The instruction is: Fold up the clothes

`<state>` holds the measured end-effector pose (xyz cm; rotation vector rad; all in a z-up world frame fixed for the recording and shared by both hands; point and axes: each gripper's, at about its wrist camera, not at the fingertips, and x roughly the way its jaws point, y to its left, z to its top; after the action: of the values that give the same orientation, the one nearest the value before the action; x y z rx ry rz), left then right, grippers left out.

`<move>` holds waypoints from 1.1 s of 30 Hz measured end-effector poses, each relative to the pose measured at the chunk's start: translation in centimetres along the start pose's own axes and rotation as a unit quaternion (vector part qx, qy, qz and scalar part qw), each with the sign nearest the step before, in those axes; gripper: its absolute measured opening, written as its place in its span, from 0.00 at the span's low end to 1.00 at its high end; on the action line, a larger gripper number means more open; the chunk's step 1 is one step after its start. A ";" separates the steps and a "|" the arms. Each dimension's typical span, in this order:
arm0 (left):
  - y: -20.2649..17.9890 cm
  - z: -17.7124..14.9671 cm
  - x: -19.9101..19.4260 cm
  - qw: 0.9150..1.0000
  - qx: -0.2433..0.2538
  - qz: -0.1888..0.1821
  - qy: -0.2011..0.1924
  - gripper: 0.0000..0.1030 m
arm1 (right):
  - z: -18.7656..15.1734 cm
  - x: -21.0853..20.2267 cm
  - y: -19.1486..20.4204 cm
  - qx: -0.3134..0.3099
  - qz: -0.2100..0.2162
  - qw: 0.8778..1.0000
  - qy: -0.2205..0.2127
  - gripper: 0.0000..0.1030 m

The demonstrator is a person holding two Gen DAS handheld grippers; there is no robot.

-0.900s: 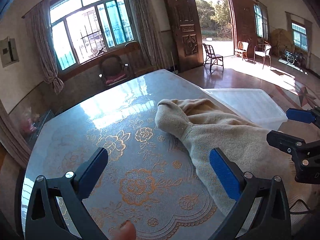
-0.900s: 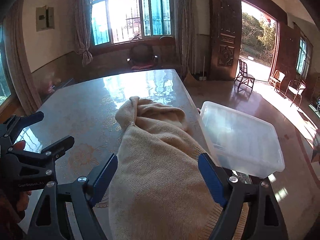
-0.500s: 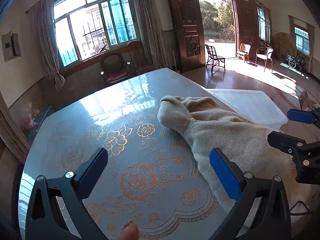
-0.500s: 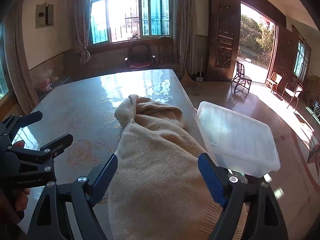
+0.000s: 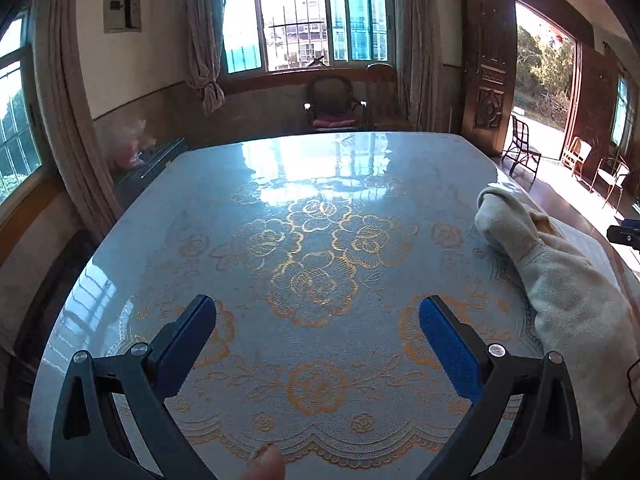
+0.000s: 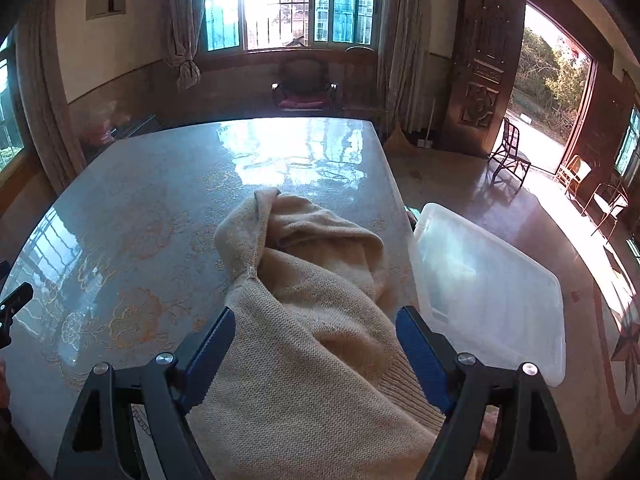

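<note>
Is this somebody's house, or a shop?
Most likely a house, a big living or dining room: curtained windows, an armchair, and a flower-patterned table with a sweater on it.

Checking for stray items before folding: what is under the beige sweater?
The beige sweater lies on the floral tablecloth, which shows around it. Whatever sits directly beneath its bunched folds is covered.

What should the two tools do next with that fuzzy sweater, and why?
Probably bring the left tool over to the sweater. It hangs open over bare table, with the sweater off to its right, bunched up and not spread flat. The right tool is already open around the knit.
</note>
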<state>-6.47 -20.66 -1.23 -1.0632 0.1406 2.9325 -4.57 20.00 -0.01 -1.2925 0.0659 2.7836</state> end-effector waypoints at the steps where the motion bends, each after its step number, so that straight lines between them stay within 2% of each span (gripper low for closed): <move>1: 1.4 0.2 0.1 1.000 -0.015 0.011 0.010 1.00 | 0.6 0.5 -0.6 0.011 0.022 1.000 0.009 0.82; 5: 5.9 -0.1 0.8 0.996 -0.076 0.049 0.024 1.00 | 3.2 4.2 -3.1 0.052 0.120 0.989 0.074 0.82; 10: 9.7 -2.0 0.6 0.988 -0.123 0.085 0.037 1.00 | 5.4 10.2 -4.9 0.113 0.187 0.967 0.132 0.82; 11: 10.0 -2.4 0.7 0.987 -0.129 0.090 0.042 1.00 | 5.7 11.4 -4.9 0.119 0.199 0.962 0.145 0.82; 13: 10.6 -3.3 0.6 0.984 -0.136 0.100 0.052 1.00 | 6.2 13.6 -4.6 0.128 0.196 0.959 0.156 0.82; 18: 11.5 -4.7 1.3 0.979 -0.147 0.114 0.077 1.00 | 6.9 19.1 -2.7 0.178 0.279 0.926 0.184 0.82; 20: 11.3 -4.8 1.4 0.977 -0.146 0.132 0.083 1.00 | 7.0 20.6 -1.1 0.181 0.294 0.919 0.192 0.79; 21: 11.4 -4.8 1.3 0.976 -0.143 0.144 0.082 0.99 | 6.9 21.0 -0.1 0.173 0.291 0.921 0.192 0.75; 22: 11.3 -4.7 1.2 0.976 -0.140 0.149 0.078 0.99 | 6.7 21.4 0.9 0.156 0.277 0.927 0.198 0.65; 23: 11.5 -4.4 1.2 0.977 -0.135 0.147 0.072 0.98 | 6.5 21.6 1.9 0.137 0.258 0.934 0.203 0.50; 24: 11.3 -4.3 1.0 0.978 -0.128 0.149 0.068 0.98 | 6.3 21.5 2.7 0.119 0.234 0.944 0.202 0.45; 25: 11.7 -3.9 1.4 0.979 -0.122 0.152 0.063 0.98 | 6.3 21.2 3.1 0.113 0.227 0.947 0.199 0.44; 28: 12.3 -3.1 1.5 0.982 -0.122 0.130 0.056 0.98 | 6.0 20.3 4.0 0.107 0.249 0.939 0.212 0.46; 33: 12.9 -3.0 0.9 0.983 -0.135 0.114 0.058 0.98 | 5.4 18.3 4.7 0.083 0.236 0.946 0.207 0.44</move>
<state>-5.86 -33.81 -3.05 -1.3388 -0.1509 3.1597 -20.82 16.59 -10.51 -2.0098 0.7054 2.7034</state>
